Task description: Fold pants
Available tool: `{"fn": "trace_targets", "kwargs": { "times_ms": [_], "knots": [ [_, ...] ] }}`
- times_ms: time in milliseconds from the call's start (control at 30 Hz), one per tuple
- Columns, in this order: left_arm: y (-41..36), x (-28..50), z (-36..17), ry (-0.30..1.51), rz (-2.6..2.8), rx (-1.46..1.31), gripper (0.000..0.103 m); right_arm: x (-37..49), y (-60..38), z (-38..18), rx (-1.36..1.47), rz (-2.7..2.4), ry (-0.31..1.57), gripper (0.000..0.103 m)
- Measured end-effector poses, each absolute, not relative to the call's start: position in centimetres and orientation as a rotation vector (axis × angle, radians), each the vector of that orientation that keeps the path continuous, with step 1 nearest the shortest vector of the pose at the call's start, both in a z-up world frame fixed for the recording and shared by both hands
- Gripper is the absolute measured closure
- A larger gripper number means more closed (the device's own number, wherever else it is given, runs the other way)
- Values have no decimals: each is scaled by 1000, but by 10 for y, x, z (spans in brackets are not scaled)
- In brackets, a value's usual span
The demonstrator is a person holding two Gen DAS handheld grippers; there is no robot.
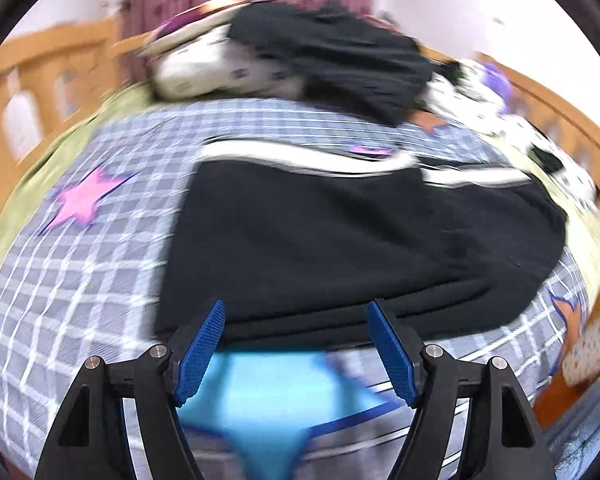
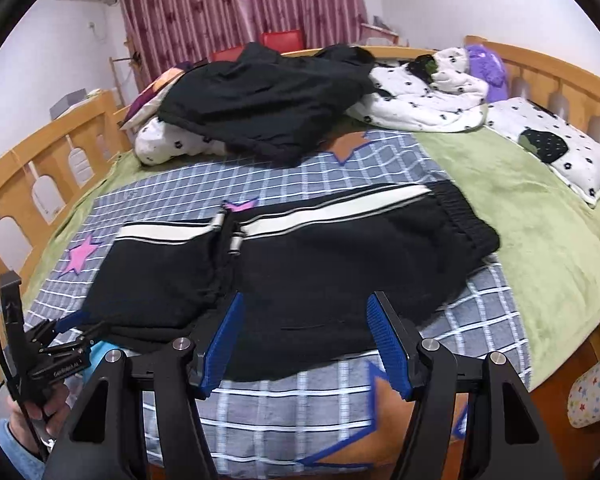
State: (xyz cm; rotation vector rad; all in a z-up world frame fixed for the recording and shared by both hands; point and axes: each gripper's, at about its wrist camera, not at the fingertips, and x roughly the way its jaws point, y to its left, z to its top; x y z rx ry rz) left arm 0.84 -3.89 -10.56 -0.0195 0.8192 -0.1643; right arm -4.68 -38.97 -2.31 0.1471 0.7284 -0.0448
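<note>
Black fleece pants (image 2: 284, 272) with a white side stripe lie folded across the checked blanket (image 2: 340, 160) on the bed, waistband to your right. Your left claw (image 1: 296, 348) and right claw (image 2: 304, 340) both stand open and empty, just short of the pants' near edge, left toward the leg end, right nearer the middle. If you pinch only the top layer, the fold could slide apart, and the soft blanket may get caught too. A second dark garment (image 2: 260, 100) lies well behind.
</note>
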Motion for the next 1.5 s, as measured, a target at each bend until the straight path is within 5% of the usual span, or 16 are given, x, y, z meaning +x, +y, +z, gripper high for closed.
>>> {"fn": "trace_targets", "kwargs": {
  "times_ms": [133, 267, 600, 867, 1067, 1167, 1367, 1500],
  "knots": [
    [16, 12, -104, 825, -107, -130, 31, -42, -360, -14, 171, 26, 735, 40],
    [48, 19, -108, 833, -91, -184, 31, -23, -331, -21, 129, 32, 778, 51],
    [52, 66, -135, 874, -71, -223, 31, 57, -293, -88, 123, 120, 880, 51],
    [34, 84, -152, 899, -90, -230, 31, 61, -283, -133, 58, 170, 873, 82],
    [35, 81, -142, 884, -106, -202, 31, 34, -304, -113, 176, 259, 810, 80],
    [36, 82, -144, 894, -102, -170, 31, 37, -286, -142, 66, 238, 931, 74],
    [46, 82, -148, 902, -135, -185, 31, 49, -291, -118, 99, 239, 843, 54],
    [48, 84, -146, 898, -142, -186, 31, 88, -286, -110, 134, 239, 842, 53]
  ]
}}
